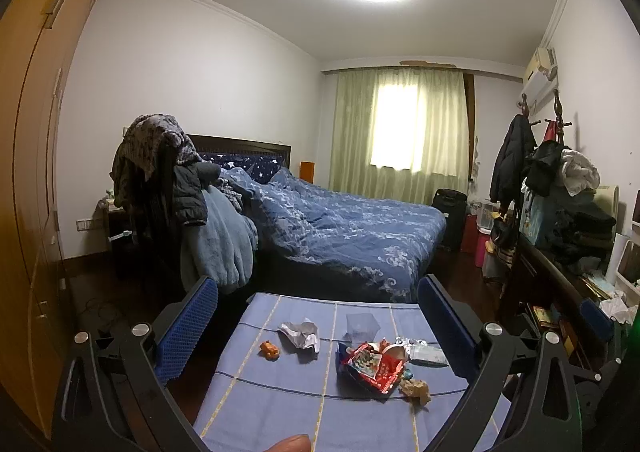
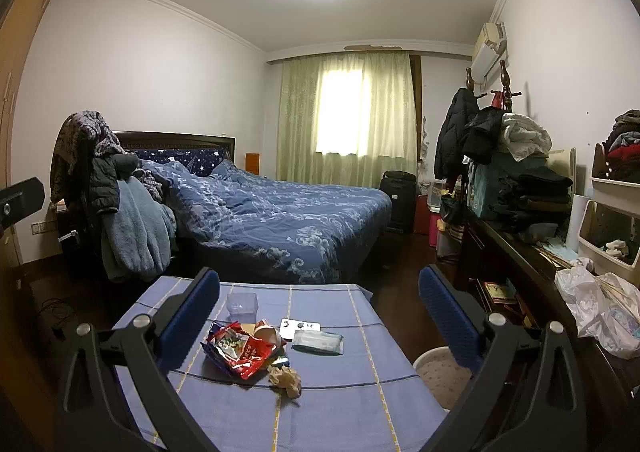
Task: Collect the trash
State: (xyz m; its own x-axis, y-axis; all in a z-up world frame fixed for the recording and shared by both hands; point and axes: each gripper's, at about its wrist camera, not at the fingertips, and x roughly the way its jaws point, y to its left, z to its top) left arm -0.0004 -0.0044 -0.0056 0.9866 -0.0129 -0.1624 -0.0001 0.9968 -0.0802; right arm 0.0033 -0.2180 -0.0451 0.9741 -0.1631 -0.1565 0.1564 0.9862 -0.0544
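Both tongs hang wide apart and empty above the blue tablecloth (image 2: 340,404), the left gripper (image 1: 318,328) and right gripper (image 2: 320,316) short of the litter. Ahead of them a clear plastic cup (image 2: 241,306) stands empty; a white bin (image 2: 434,374) sits beside the table. The trash is a torn red snack wrapper (image 2: 240,352), crumpled paper (image 2: 285,375), a foil scrap (image 1: 300,334) and an orange bit (image 1: 270,350), all between the fingers' lines but untouched

Crumpled red snack wrapper (image 2: 240,352) and paper wads (image 2: 285,376) lie loose on the blue tablecloth (image 2: 340,404).
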